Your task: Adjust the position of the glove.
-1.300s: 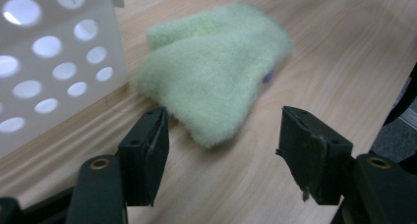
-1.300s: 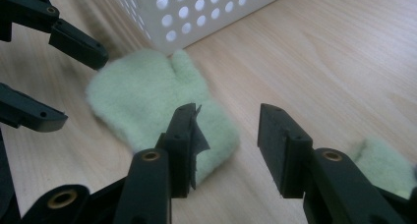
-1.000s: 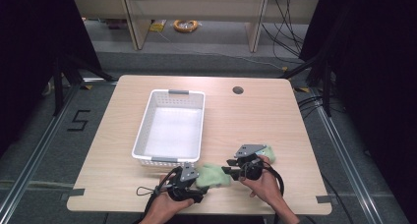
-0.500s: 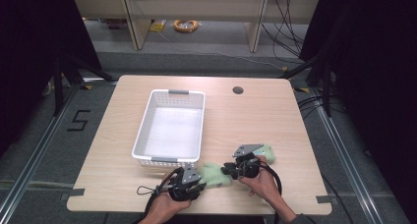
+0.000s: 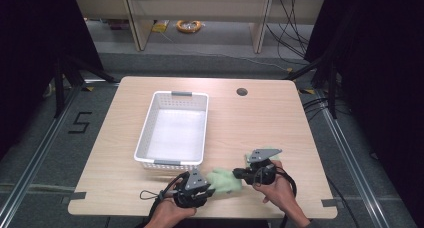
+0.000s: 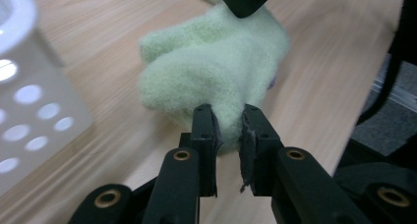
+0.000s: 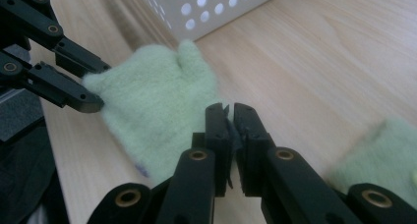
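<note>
Left gripper (image 5: 206, 189) jaws just closed, clamped on near end of green mitten (image 5: 225, 180). Right gripper (image 5: 239, 174) jaws also just closed, pinching its opposite edge. Mitten lies on table (image 5: 280, 123) front edge, long axis running between grippers, thumb toward white basket (image 5: 172, 163). Gripped both ends; lifting likely left. Second green mitten (image 7: 383, 155) sits beside right hand.

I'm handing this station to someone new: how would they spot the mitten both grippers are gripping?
Start at the white perforated basket on the wooden table and look just past its near short end, toward the table's front edge. The pale green fuzzy mitten lies there, pinched between the left gripper and right gripper. A second green piece lies untouched under the right hand.
</note>
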Demonstrator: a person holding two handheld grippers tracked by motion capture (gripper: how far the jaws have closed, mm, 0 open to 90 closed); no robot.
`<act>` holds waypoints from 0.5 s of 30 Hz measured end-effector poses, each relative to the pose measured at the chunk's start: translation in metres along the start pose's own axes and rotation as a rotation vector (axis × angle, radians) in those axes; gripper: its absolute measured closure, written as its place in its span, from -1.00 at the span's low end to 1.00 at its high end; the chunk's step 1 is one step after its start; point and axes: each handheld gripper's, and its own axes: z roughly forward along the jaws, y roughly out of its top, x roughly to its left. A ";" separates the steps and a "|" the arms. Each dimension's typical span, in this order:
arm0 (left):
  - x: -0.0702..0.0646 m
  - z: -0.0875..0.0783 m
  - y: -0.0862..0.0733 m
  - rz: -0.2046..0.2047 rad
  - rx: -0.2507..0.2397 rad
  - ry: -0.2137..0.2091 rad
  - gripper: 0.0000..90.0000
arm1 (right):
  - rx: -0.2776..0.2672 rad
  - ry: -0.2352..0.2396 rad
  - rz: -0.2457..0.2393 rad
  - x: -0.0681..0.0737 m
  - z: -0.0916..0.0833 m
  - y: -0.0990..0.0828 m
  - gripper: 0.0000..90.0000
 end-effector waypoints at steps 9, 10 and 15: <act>-0.014 0.018 0.004 0.023 0.028 -0.028 0.72 | 0.008 -0.036 0.048 0.003 -0.023 -0.026 0.91; -0.013 0.018 0.005 0.035 0.037 -0.036 0.72 | 0.011 -0.043 0.042 0.001 -0.022 -0.027 0.91; -0.009 0.029 0.001 -0.002 0.040 -0.025 0.71 | 0.044 -0.047 0.063 -0.002 -0.017 -0.030 0.90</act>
